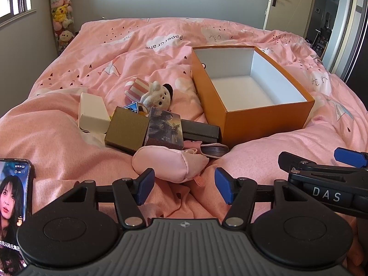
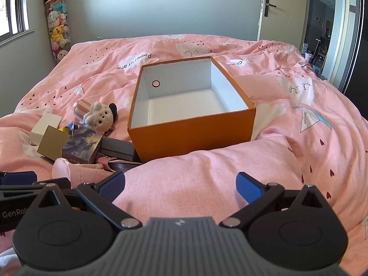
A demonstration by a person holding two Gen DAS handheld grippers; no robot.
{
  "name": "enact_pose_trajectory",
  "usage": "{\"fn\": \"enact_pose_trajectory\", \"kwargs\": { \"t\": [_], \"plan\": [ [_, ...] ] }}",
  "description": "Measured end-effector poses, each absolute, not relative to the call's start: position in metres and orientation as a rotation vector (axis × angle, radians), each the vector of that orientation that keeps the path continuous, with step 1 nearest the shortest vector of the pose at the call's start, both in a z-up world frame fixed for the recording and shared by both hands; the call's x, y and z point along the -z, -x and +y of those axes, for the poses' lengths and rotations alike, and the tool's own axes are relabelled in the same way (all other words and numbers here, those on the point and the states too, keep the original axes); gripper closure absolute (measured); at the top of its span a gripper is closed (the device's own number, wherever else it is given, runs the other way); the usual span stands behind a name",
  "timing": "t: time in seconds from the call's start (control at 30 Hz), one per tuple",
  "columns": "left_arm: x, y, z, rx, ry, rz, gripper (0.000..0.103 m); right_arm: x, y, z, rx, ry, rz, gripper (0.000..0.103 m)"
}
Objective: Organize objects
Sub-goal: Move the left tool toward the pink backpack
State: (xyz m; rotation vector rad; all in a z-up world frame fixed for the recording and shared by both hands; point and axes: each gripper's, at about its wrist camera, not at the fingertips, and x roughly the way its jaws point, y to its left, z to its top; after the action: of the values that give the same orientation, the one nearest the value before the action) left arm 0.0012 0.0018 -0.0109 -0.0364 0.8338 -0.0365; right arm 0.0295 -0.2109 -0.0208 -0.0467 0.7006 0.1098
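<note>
Both grippers' fingers gape over pink quilt, orange box beyond.

A phone is cut off at the left edge; a dark flat item is half hidden under the picture box — kind unclear.

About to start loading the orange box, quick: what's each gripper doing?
Left gripper: open, holding nothing.
Right gripper: open wide, holding nothing.
</note>
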Motion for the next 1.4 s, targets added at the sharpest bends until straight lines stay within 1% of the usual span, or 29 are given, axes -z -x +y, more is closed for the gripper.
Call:
{"fn": "enact_pose_trajectory", "kwargs": {
  "t": [0.27,0.47,0.53,0.6,0.67,0.7,0.73,0.8,0.83,0.87,0.9,0.93,0.97,1.03,1.07,1.13,1.2,1.27,1.37,1.4],
  "plan": [
    [0.011,-0.002,0.002,0.034,0.036,0.846,0.033,0.022,-0.030,-0.209,-0.112,0.052,0.707,0.001],
    [0.013,-0.006,0.010,0.059,0.054,0.878,0.036,0.023,-0.037,-0.205,-0.153,0.058,0.722,0.001],
    [0.011,-0.007,0.014,0.074,0.060,0.883,0.038,0.023,-0.041,-0.204,-0.186,0.059,0.724,0.001],
    [0.006,-0.008,0.017,0.087,0.058,0.870,0.046,0.021,-0.047,-0.200,-0.217,0.077,0.725,0.001],
    [0.002,-0.010,0.020,0.083,0.051,0.857,0.048,0.021,-0.055,-0.194,-0.263,0.091,0.736,0.002],
    [0.000,-0.012,0.022,0.086,0.050,0.855,0.050,0.020,-0.059,-0.191,-0.288,0.094,0.744,0.009],
    [-0.001,-0.015,0.025,0.090,0.052,0.856,0.052,0.020,-0.063,-0.188,-0.315,0.097,0.750,0.019],
    [-0.003,-0.021,0.031,0.091,0.066,0.867,0.060,0.019,-0.070,-0.180,-0.371,0.094,0.768,0.027],
    [-0.004,-0.024,0.035,0.087,0.075,0.875,0.061,0.019,-0.075,-0.176,-0.399,0.089,0.779,0.033],
    [-0.004,-0.028,0.039,0.079,0.079,0.879,0.063,0.020,-0.078,-0.173,-0.421,0.087,0.786,0.034],
    [-0.005,-0.030,0.041,0.079,0.071,0.878,0.063,0.020,-0.082,-0.168,-0.440,0.093,0.793,0.038],
    [-0.005,-0.033,0.042,0.079,0.051,0.880,0.063,0.021,-0.085,-0.164,-0.455,0.105,0.803,0.044],
    [-0.005,-0.036,0.043,0.086,0.027,0.886,0.063,0.023,-0.088,-0.159,-0.474,0.118,0.813,0.048],
    [-0.003,-0.040,0.042,0.141,-0.010,0.915,0.063,0.028,-0.093,-0.150,-0.510,0.135,0.838,0.059],
    [-0.001,-0.042,0.042,0.161,-0.016,0.933,0.063,0.031,-0.095,-0.146,-0.520,0.143,0.854,0.062],
    [0.003,-0.044,0.040,0.185,-0.025,0.958,0.059,0.038,-0.101,-0.142,-0.517,0.151,0.885,0.074],
    [0.007,-0.046,0.037,0.200,-0.033,0.967,0.046,0.046,-0.107,-0.140,-0.515,0.150,0.914,0.075],
    [0.011,-0.049,0.035,0.209,-0.017,0.983,0.040,0.053,-0.110,-0.141,-0.513,0.138,0.939,0.075],
    [0.023,-0.059,0.036,0.178,0.059,1.036,0.040,0.059,-0.114,-0.147,-0.493,0.108,0.960,0.076],
    [0.027,-0.062,0.038,0.161,0.096,1.048,0.040,0.060,-0.115,-0.148,-0.493,0.106,0.961,0.077]
  ]
}}
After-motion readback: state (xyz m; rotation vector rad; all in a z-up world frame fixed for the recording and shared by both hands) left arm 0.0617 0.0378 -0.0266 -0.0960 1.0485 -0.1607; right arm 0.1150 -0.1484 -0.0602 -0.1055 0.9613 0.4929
